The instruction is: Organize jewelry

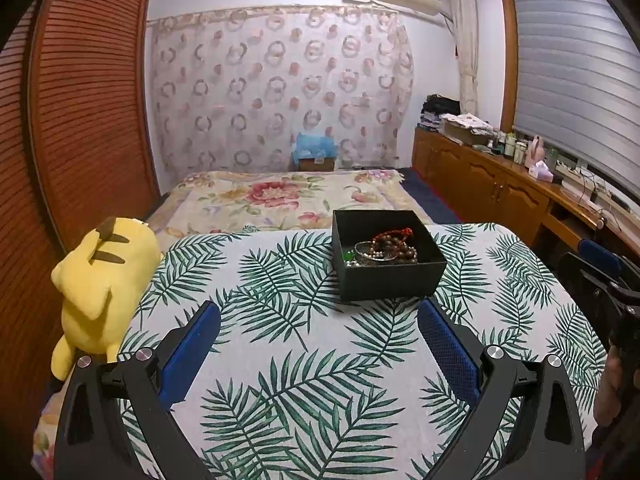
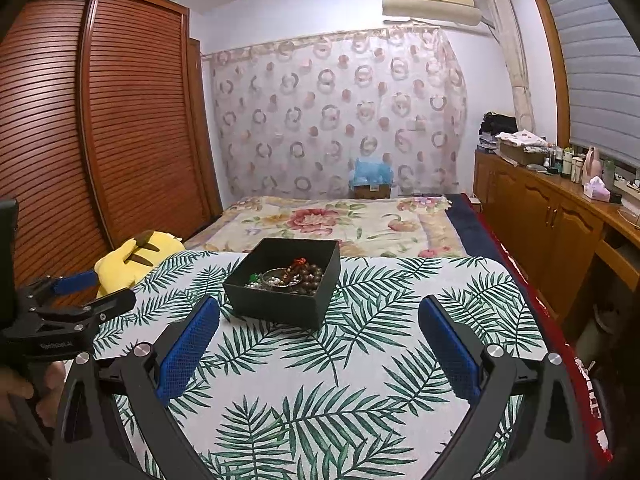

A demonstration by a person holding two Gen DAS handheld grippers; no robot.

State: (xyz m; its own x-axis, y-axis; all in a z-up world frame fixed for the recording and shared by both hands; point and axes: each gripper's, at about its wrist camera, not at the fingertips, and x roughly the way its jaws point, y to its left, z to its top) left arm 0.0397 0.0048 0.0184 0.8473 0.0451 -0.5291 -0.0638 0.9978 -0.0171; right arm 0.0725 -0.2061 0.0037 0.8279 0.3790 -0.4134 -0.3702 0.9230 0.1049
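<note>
1. My left gripper [image 1: 320, 344] and right gripper [image 2: 320, 344] both hover with jaws wide apart, holding nothing.
2. The box [image 1: 394, 276] sits on the counter [image 1: 280, 344] just ahead, jewelry [image 2: 286, 276] heaped inside.
3. It lies ahead-right of my left gripper, ahead-left of my right; which is nearer looks about even.

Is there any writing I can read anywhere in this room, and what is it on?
Left gripper body: small white lettering, too blurred to read.
Red blanket edge at the bedside: white letters, cut off and unreadable.
Air conditioner: small label, too small to read.
Nothing else carries legible text.
</note>
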